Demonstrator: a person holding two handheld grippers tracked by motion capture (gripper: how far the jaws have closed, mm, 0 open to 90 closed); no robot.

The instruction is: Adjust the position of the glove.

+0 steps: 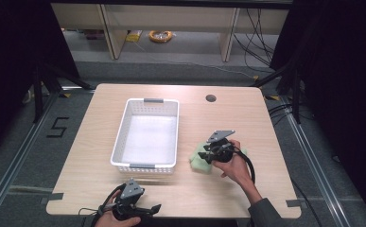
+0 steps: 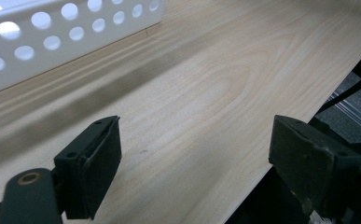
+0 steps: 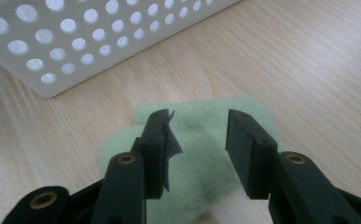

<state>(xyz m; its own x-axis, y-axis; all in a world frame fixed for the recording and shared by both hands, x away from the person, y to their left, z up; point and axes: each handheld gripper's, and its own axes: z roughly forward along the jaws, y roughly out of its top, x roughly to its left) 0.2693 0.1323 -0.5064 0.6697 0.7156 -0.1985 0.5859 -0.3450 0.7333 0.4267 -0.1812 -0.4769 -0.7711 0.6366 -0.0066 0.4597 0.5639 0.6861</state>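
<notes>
- My right gripper hangs over the green cloth, jaws parted on either side of it with a gap showing; I see no pad pressing the cloth, so it is released, not grasped.
- The green cloth lies flat on the table, right of the white basket and near its near right corner, apart from it.
- The cloth is a soft, uneven patch; in the high view it looks slightly longer from near left to far right, though I cannot tell for sure.
- My left gripper rests at the near edge of the table, jaws wide apart with only bare wood between them.
- The table is pale wood grain with a round hole far right.
- Beyond it are grey floor, cables and dark curtains at both sides.
</notes>
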